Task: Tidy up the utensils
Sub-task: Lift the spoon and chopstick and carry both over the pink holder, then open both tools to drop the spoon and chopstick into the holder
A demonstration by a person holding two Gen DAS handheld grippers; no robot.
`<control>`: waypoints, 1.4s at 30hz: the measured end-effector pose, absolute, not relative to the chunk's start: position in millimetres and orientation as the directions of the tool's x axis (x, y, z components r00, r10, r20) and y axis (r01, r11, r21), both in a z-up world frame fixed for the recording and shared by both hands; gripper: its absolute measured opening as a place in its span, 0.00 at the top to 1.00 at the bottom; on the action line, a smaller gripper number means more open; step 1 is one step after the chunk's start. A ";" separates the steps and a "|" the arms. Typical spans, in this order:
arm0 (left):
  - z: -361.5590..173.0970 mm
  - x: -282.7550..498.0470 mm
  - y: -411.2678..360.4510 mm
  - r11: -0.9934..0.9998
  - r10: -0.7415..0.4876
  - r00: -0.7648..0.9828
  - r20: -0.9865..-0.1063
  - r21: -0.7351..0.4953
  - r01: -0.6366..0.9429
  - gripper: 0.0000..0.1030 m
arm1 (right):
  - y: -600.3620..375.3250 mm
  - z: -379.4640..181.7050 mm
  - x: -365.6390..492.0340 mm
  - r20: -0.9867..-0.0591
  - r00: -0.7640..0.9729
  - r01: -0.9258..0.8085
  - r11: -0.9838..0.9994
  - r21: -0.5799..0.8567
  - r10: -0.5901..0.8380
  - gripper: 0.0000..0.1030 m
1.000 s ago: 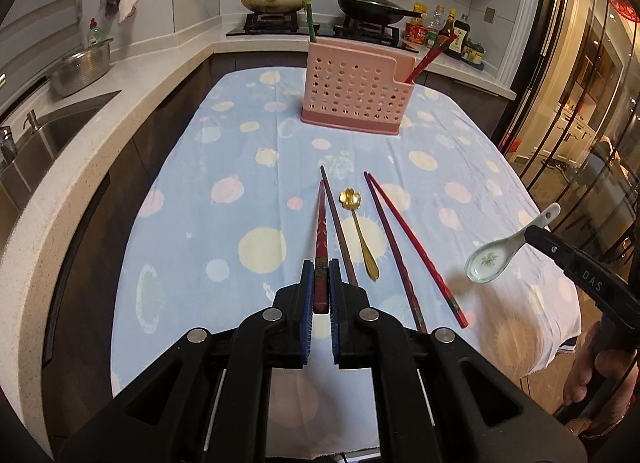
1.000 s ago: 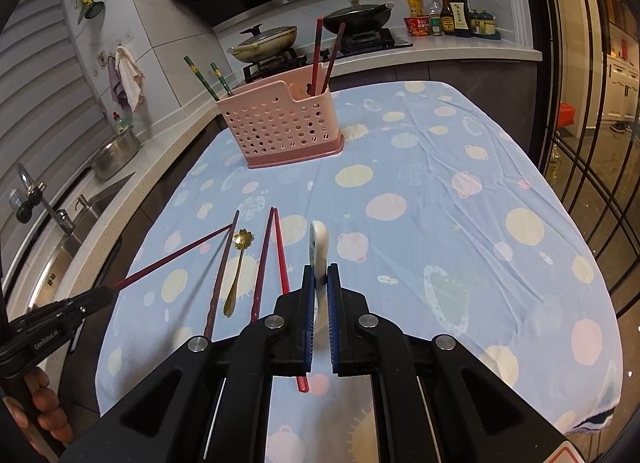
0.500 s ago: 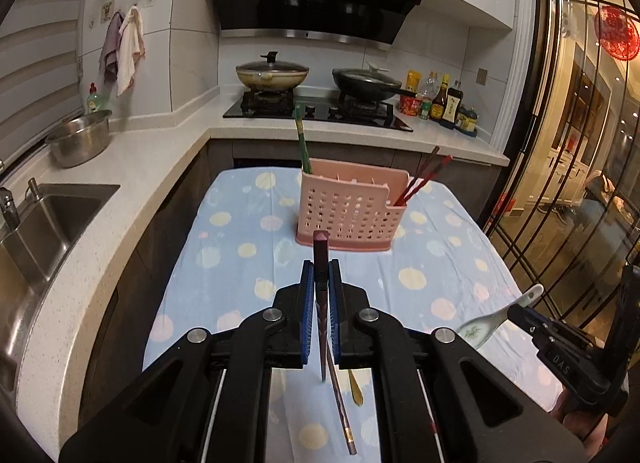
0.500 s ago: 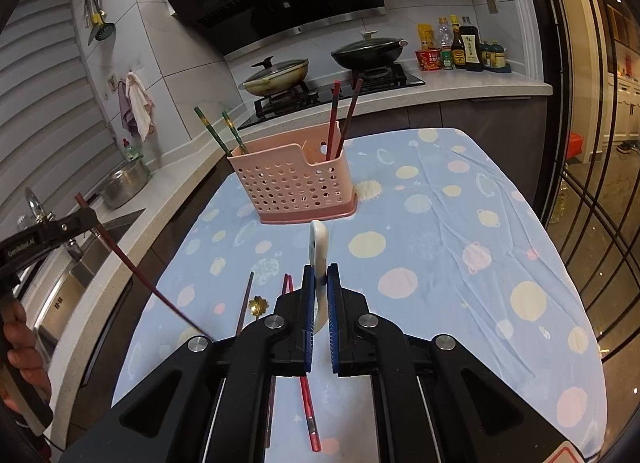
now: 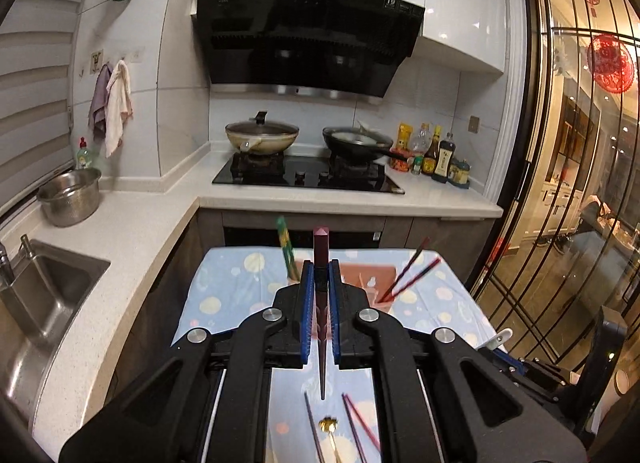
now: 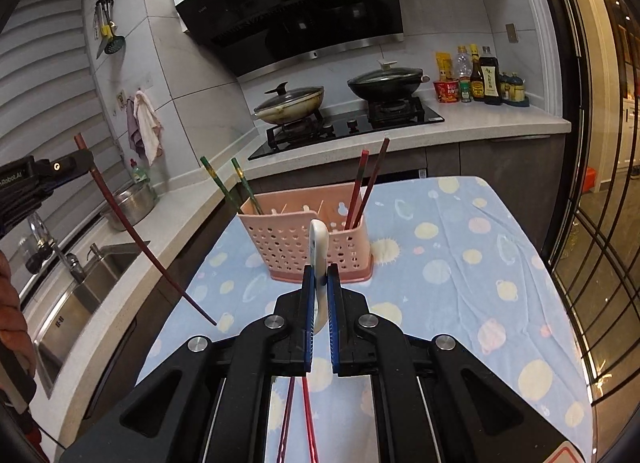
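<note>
My left gripper is shut on a dark red chopstick, held above the blue spotted tablecloth with its thin tip hanging down. In the right wrist view that chopstick slants down from the left gripper at the far left. My right gripper is shut on the handle of a white ceramic spoon, in front of the pink perforated holder. The holder has green chopsticks on its left and red chopsticks on its right. A gold spoon and loose chopsticks lie on the cloth below.
A counter with a sink and a steel pot runs along the left. The stove with two pans and a row of sauce bottles stand behind the table. Glass doors close off the right side.
Both grippers have risen off the table. The left one lifted the chopstick clear of the cloth and tipped it more upright. The right one carried the spoon closer to the holder.
</note>
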State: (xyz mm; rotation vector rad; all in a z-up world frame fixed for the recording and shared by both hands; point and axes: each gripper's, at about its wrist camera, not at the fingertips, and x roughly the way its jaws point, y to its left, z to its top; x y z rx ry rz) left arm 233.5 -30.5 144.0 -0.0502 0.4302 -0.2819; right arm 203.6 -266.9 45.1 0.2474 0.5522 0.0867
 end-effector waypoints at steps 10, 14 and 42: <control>185.4 293.1 -49.4 0.957 -0.290 0.911 -0.293 -0.097 0.274 0.93 | -273.8 72.2 278.7 -0.481 0.869 -0.005 0.973 0.230 0.118 0.94; 186.7 322.0 -55.3 0.963 -0.268 0.923 -0.278 -0.088 0.253 0.93 | -273.4 73.5 308.8 -0.486 0.866 -0.006 0.974 0.227 0.118 0.94; 122.9 408.1 -73.2 0.974 -0.225 0.884 -0.409 -0.077 0.212 0.93 | -261.7 22.9 405.1 -0.589 0.807 0.025 0.992 0.124 0.053 0.94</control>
